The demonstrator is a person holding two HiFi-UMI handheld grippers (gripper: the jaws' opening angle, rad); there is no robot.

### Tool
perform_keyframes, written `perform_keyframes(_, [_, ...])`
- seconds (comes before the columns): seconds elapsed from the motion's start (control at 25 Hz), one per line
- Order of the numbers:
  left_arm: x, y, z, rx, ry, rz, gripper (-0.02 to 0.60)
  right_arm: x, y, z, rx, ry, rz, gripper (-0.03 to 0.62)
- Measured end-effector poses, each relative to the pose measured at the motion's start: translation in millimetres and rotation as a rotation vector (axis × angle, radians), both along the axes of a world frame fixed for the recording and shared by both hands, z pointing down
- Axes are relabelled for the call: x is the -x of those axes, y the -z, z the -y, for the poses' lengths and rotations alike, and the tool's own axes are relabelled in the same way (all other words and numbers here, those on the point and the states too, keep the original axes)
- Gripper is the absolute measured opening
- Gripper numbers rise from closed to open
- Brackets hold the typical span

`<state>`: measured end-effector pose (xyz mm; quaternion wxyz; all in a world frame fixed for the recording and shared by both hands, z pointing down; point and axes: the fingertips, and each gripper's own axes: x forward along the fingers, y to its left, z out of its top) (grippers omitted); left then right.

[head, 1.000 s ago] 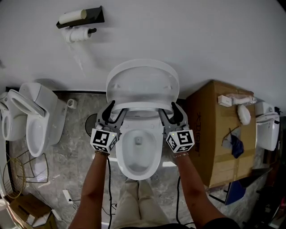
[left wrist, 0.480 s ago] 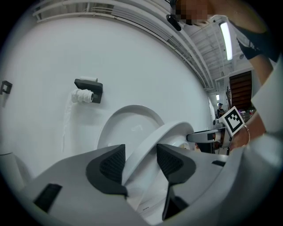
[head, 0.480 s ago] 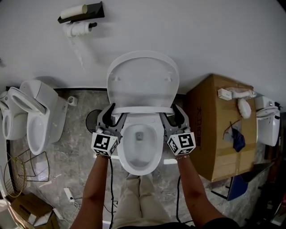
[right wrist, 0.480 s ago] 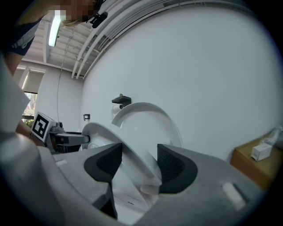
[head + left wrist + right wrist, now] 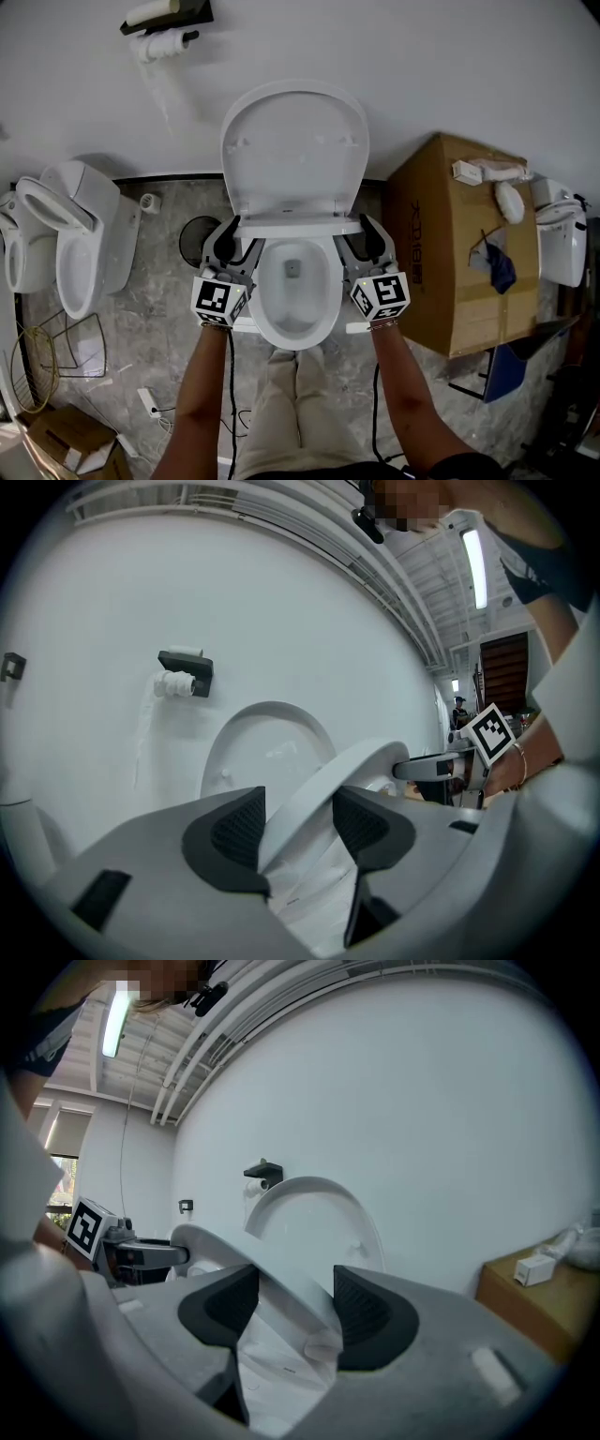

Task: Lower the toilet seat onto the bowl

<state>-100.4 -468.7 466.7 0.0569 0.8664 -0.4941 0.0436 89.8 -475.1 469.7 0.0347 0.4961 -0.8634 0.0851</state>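
You are in the middle of the lowering step. The toilet seat hangs part-way down, with its free edge over the back of the bowl. The lid stands upright against the wall, at 12 o'clock from the bowl.

Your left gripper has the seat's rim on the 9 o'clock side. Your right gripper has it on the 3 o'clock side. In each gripper view the white rim runs between the jaws, and both jaws pinch it, so neither gripper is empty or spread clear.

The seat looks roughly half-way through its swing. The next move calls for both hands to travel together, down and toward you at 6 o'clock, following the arc round the hinge. Keep the two sides level, or the seat may twist at the hinge.

As the seat nears the bowl, the lower jaw on each side could get trapped between seat and porcelain. Plan to ease the jaws off just before contact. Watch your right elbow too, as the cardboard box sits close at 3 o'clock.
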Motion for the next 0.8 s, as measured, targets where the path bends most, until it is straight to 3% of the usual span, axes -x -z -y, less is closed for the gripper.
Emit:
perform_keyframes(0.32, [-3, -17, -42, 0.036, -0.033, 0.026, 0.212, -1, -13, -42, 0.021, 0.009, -0.015, 0.251])
perform_keyframes(0.8, [-4, -34, -86, 0.010, -0.052, 0.054, 0.219, 0, -32, -88, 0.022, -0.002, -0.053, 0.251])
